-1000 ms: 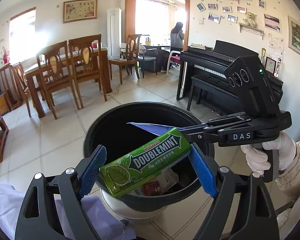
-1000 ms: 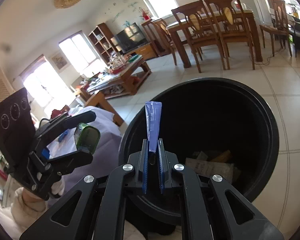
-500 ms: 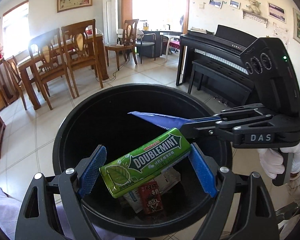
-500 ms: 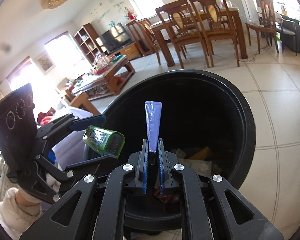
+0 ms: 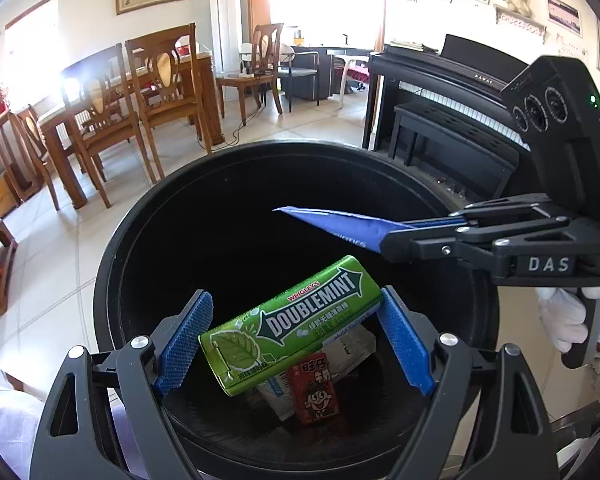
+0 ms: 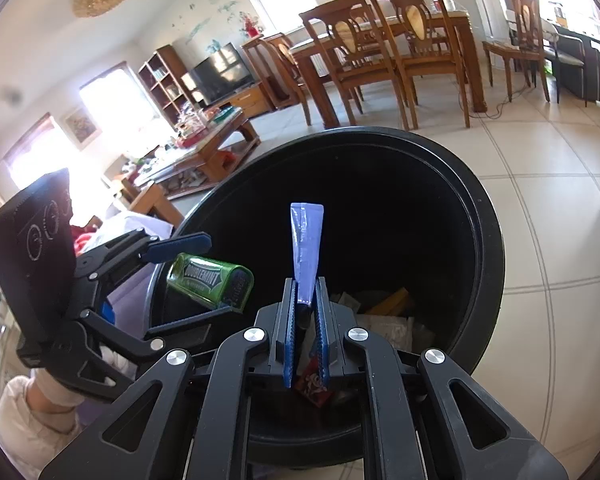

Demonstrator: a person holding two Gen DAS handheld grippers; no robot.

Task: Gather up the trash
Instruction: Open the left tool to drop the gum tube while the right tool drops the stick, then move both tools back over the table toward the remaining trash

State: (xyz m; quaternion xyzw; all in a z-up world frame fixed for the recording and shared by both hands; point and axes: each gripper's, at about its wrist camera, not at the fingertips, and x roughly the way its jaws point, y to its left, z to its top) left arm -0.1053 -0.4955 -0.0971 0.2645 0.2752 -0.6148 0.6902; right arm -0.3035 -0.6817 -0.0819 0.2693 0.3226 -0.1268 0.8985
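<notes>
A black round trash bin (image 5: 112,264) fills the lower half of both views. My left gripper (image 5: 294,300) is shut on a green Doublemint gum pack (image 5: 292,324), held lengthwise between the blue pads over the bin's mouth. My right gripper (image 6: 304,284) grips a folded blue wrapper (image 6: 306,240) by its narrow end. Its jaws are starting to open, with the wrapper still standing between the pads. In the left wrist view the right gripper (image 5: 384,236) reaches in from the right, and the blue wrapper (image 5: 332,220) sticks out over the bin. In the right wrist view the left gripper (image 6: 212,276) and gum pack (image 6: 210,280) hang at the bin's (image 6: 492,240) left rim.
At the bin's bottom lie a red drink carton (image 5: 314,388) and white paper scraps (image 5: 348,352). A black piano (image 5: 440,120) stands close behind the bin. Wooden dining chairs and a table (image 6: 380,52) are further off on the tiled floor (image 6: 560,220). A low coffee table (image 6: 208,148) is at the left.
Both grippers have come down and closer over the bin, which now looks larger. The gum pack has moved in over the bin's mouth. Both items are still held.
</notes>
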